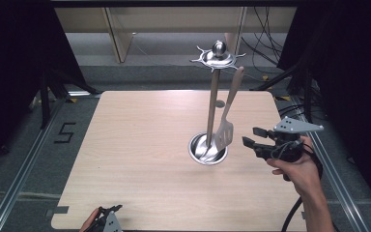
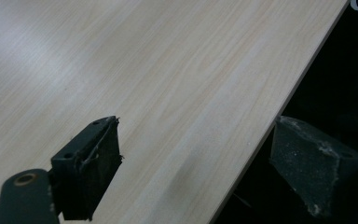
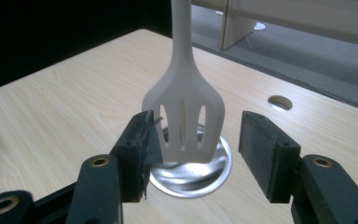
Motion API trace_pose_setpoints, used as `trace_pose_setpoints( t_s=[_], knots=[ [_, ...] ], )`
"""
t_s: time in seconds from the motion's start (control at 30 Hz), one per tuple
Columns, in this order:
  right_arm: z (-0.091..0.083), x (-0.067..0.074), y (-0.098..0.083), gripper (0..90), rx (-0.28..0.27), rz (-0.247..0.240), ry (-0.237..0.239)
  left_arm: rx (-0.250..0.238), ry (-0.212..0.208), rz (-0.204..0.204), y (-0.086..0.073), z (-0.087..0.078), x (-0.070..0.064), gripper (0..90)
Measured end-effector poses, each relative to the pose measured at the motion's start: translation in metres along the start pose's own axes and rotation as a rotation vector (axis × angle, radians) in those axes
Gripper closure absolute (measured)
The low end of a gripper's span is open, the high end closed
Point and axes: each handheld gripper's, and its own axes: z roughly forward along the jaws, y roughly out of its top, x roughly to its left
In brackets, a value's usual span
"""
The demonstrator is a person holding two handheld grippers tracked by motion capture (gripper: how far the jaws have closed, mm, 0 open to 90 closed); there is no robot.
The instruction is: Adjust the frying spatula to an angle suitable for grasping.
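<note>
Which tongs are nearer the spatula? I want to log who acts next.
Right. The right tongs sit just beside the spatula, jaws open toward its slotted blade. The left tongs wait at the table's near-left edge, far away.

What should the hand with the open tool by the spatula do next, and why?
Probably ease the right tool back a little. Its jaws stand open, apart from the slotted spatula, which seems to hang from the rack over the round metal base, so nothing seems left to hold.
</note>
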Motion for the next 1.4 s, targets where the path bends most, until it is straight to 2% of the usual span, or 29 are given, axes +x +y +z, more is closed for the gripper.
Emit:
trace_pose_setpoints(
  t_s=[0.07,0.1,0.17,0.23,0.3,0.33,0.37,0.43,0.47,0.53,0.57,0.6,0.63,0.7,0.73,0.77,0.8,0.83,0.93,0.97,1.0,1.03,1.07,1.1,1.2,1.23,1.27,1.3,1.4],
  knots=[
    [0.0,0.0,-0.004,45.8,0.0,0.008,-0.003,-0.003,0.0,0.0,0.0,0.0,0.0,15.1],
    [0.0,-0.002,-0.006,45.3,0.002,-0.006,-0.007,0.004,-0.007,0.002,0.001,-0.001,0.0,15.0],
    [0.0,-0.002,-0.009,44.6,0.015,0.01,-0.004,-0.011,0.011,-0.014,0.0,0.001,0.0,15.1],
    [0.0,-0.004,-0.012,43.9,0.017,0.004,-0.004,-0.002,0.011,-0.003,0.0,0.001,0.0,15.1],
    [-0.001,-0.004,-0.015,42.9,0.024,0.021,-0.011,0.011,0.0,0.004,0.001,-0.001,0.001,15.1],
    [0.0,-0.005,-0.017,42.6,0.008,0.006,-0.017,0.01,0.004,0.006,0.001,-0.001,0.001,15.0],
    [-0.001,-0.005,-0.019,42.4,0.027,0.031,-0.007,0.001,0.014,0.0,0.001,0.001,0.001,15.0],
    [0.0,-0.005,-0.02,42.3,0.015,0.027,-0.008,0.011,0.002,0.008,0.002,-0.001,0.002,15.1],
    [-0.001,-0.007,-0.021,42.0,0.03,0.009,-0.007,-0.001,0.0,0.005,0.001,0.0,0.001,15.1],
    [0.002,-0.004,-0.024,41.7,0.02,0.037,-0.011,-0.019,0.009,-0.016,0.001,0.001,0.0,15.1],
    [0.003,-0.004,-0.024,41.6,0.032,0.04,-0.009,-0.003,0.0,0.003,0.001,0.0,0.001,15.1],
    [0.004,-0.006,-0.025,41.5,0.037,0.012,0.001,-0.017,0.002,-0.015,0.001,0.001,0.0,15.1],
    [0.007,-0.003,-0.028,41.5,0.033,0.032,-0.009,-0.026,0.007,-0.028,0.001,0.002,0.0,15.1],
    [0.007,-0.002,-0.029,41.4,0.036,0.035,-0.009,-0.025,0.008,-0.027,0.001,0.002,0.0,15.1],
    [0.008,-0.003,-0.03,41.3,0.042,0.009,-0.001,-0.02,0.01,-0.022,0.001,0.001,0.001,15.1],
    [0.009,-0.003,-0.031,41.2,0.046,0.008,0.0,-0.022,0.009,-0.025,0.001,0.001,0.001,15.1],
    [0.01,0.0,-0.032,40.9,0.053,0.033,0.0,-0.005,0.004,-0.002,0.001,0.0,0.002,15.1],
    [0.01,0.0,-0.032,40.9,0.053,0.033,0.0,-0.008,0.004,-0.005,0.001,0.0,0.002,15.1],
    [0.011,0.0,-0.035,39.9,0.066,0.003,0.006,-0.007,0.003,-0.007,0.002,0.0,0.002,15.1],
    [0.012,0.001,-0.037,38.8,0.073,0.021,0.007,-0.005,-0.002,-0.013,0.002,0.0,0.002,15.0],
    [0.012,0.001,-0.037,38.8,0.073,0.021,0.007,-0.027,0.015,-0.04,0.002,0.001,0.0,15.0],
    [0.012,0.0,-0.038,38.7,0.079,0.015,0.01,-0.025,0.01,-0.035,0.002,0.002,0.001,15.1],
    [0.013,0.0,-0.039,38.7,0.075,0.022,0.014,0.019,-0.013,-0.008,0.003,-0.001,0.003,15.0],
    [0.012,-0.001,-0.039,38.7,0.082,0.008,0.013,-0.002,-0.002,-0.012,0.002,0.002,0.002,15.0],
    [0.012,-0.002,-0.043,38.3,0.088,0.007,0.008,-0.023,0.004,-0.034,0.002,0.003,0.0,15.0],
    [0.013,0.0,-0.046,37.8,0.094,0.032,0.01,-0.032,-0.003,-0.049,0.002,0.004,-0.001,15.0],
    [0.013,0.0,-0.046,37.8,0.094,0.032,0.01,-0.032,-0.003,-0.049,0.002,0.004,-0.001,15.0],
    [0.014,0.002,-0.049,37.7,0.113,0.039,0.01,-0.018,0.0,-0.03,0.002,0.003,0.0,15.1],
    [0.016,0.003,-0.052,37.6,0.109,0.033,0.01,-0.007,-0.007,-0.005,0.002,0.001,0.001,15.0]
  ],
)
